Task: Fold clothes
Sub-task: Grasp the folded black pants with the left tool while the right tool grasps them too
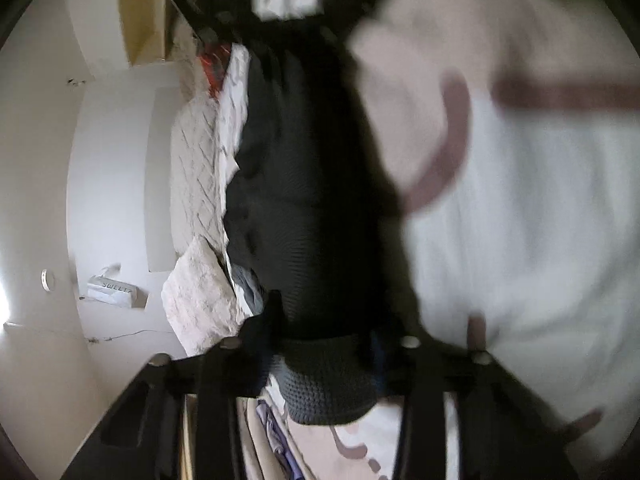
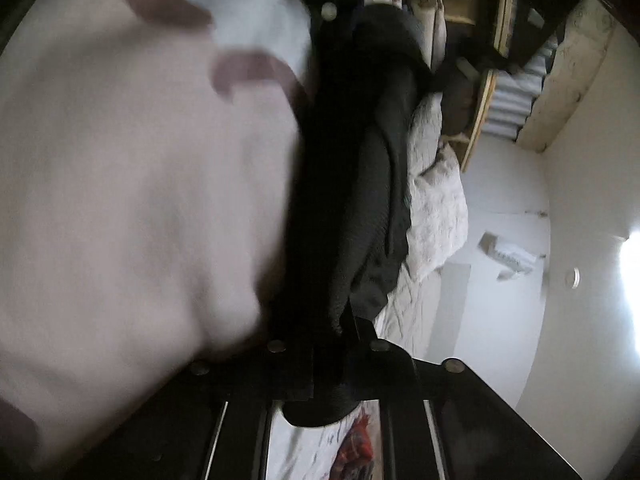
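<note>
Black knitted garment (image 1: 304, 184) hangs stretched above the bed (image 1: 196, 168), each hand-held gripper, left (image 1: 320, 364) and right (image 2: 324, 364), clenched on an edge, so the fold looks just begun; next, lay it flat on the bed.

Before my claw, the bed (image 1: 196, 168) carries a pale quilted cover; a matching pillow (image 1: 200, 300) and red-patterned cloth (image 2: 356, 448) lie on it.
</note>
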The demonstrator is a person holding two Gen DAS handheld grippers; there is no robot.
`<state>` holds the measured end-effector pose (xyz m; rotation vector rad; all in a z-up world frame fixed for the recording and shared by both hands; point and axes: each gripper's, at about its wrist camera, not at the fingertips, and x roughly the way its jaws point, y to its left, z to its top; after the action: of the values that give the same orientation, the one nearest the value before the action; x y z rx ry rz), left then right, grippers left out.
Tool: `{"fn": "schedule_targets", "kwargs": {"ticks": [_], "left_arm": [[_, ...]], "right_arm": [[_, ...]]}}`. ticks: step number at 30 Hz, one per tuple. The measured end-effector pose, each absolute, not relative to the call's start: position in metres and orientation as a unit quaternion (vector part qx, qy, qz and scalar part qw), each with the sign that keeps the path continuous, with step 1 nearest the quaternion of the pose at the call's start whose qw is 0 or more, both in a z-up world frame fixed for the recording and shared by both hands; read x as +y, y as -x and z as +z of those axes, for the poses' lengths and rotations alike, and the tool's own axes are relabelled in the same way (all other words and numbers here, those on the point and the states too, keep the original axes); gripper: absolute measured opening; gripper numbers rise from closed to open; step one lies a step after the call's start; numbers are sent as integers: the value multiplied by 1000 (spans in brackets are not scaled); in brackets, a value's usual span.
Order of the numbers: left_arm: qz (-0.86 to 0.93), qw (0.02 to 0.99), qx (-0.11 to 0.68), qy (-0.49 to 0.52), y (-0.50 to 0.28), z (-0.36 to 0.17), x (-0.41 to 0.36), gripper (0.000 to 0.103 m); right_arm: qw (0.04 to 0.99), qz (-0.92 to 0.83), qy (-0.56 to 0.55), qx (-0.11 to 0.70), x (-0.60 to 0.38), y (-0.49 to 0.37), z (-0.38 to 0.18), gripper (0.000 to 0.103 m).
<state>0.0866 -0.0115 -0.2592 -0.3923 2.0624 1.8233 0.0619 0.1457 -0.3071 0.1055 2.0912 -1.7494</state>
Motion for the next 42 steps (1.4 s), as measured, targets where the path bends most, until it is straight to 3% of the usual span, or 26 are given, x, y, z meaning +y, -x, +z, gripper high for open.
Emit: {"fn": "schedule_targets", "kwargs": {"ticks": [19, 23, 25, 32, 37, 40, 42], "left_arm": [[650, 191, 729, 97, -90, -264, -62, 30], [670, 194, 711, 95, -108, -249, -57, 64], [676, 196, 705, 88, -112, -241, -53, 72], [642, 209, 736, 58, -112, -258, -24, 71], [645, 198, 732, 93, -94, -267, -14, 58], [642, 194, 735, 98, -90, -270, -15, 49], [635, 194, 742, 96, -90, -274, -16, 36]], "right_arm": [[197, -641, -49, 740, 178, -53, -306, 13], [192, -637, -48, 745, 176, -55, -310, 14], [193, -641, -51, 742, 178, -56, -310, 14], [195, -647, -55, 735, 178, -53, -309, 14], [169, -649, -22, 741, 178, -61, -311, 14], [147, -658, 12, 739, 179, -66, -308, 29], [143, -666, 13, 732, 180, -67, -300, 45]]}}
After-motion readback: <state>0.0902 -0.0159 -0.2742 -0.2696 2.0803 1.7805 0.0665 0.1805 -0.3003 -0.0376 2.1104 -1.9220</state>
